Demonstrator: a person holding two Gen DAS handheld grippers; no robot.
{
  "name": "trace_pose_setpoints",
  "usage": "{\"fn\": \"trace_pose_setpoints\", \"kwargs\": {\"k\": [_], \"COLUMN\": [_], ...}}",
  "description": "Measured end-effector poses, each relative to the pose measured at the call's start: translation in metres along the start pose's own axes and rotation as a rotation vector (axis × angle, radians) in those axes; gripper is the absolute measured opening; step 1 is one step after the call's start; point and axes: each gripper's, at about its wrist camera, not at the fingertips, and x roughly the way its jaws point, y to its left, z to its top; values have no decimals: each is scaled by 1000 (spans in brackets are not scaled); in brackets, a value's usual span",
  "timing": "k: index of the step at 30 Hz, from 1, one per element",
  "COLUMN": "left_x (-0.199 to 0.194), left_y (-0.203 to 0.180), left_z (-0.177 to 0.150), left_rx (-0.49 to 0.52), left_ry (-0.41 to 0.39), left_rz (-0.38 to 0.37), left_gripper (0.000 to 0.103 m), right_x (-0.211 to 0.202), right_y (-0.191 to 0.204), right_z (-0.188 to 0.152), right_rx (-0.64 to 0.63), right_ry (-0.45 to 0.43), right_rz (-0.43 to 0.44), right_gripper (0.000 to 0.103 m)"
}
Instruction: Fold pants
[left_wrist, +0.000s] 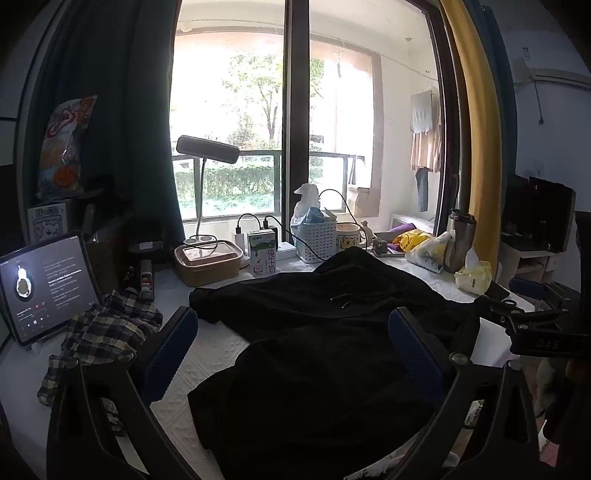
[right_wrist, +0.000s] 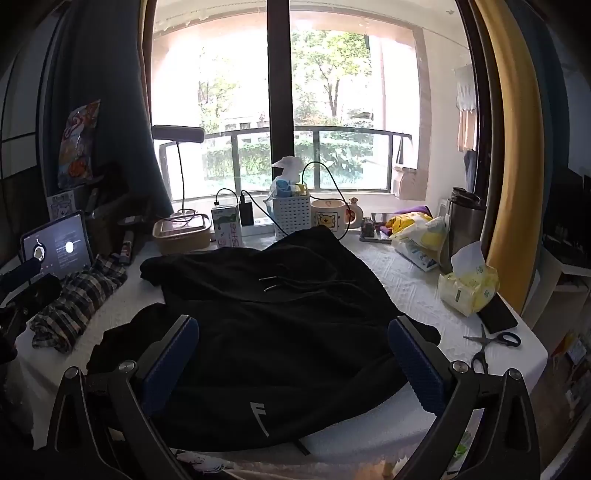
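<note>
Your white-covered table (right_wrist: 406, 280) by the window carries the black pants (right_wrist: 280, 314), heaped mid-surface. They look soft and limp, likely to sag, so pinch a hem or waistband edge. Your left gripper (left_wrist: 291, 354) and right gripper (right_wrist: 291, 362) both gape wide, holding nothing.

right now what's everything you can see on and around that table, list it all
pants: 1, black, spread mid-table
plaid cloth: 1, dark check, left, by tablet
tablet: 1, screen lit, far left
desk lamp: 1, dark head, rear left
lunch box: 1, tan, rear
milk carton: 1, white-green, rear
basket: 1, white, rear centre
mug: 1, white, bear print
flask: 1, steel, right
tissue pack: 1, yellow, right
scissors: 1, black-handled, right edge
left gripper: open, over pants
right gripper: open, over pants
</note>
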Motion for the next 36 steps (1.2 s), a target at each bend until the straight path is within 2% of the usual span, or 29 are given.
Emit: {"fn": "trace_pose_setpoints", "kwargs": {"k": [19, 24, 34, 36], "left_x": [1, 2, -2, -2], "left_y": [2, 6, 10, 12], "left_z": [0, 0, 0, 0], "left_rx": [0, -9, -21, -24], "left_ry": [12, 12, 12, 14], "left_rz": [6, 13, 34, 38], "left_gripper": [102, 102, 102, 102], "right_x": [-2, 0, -1, 0], "right_y": [1, 1, 4, 4], "right_z": [1, 0, 0, 0], "right_rx": [-4, -15, -84, -69], "right_ry": [-2, 20, -38, -20], "right_rz": [15, 7, -17, -8], "right_gripper": [103, 103, 103, 103]}}
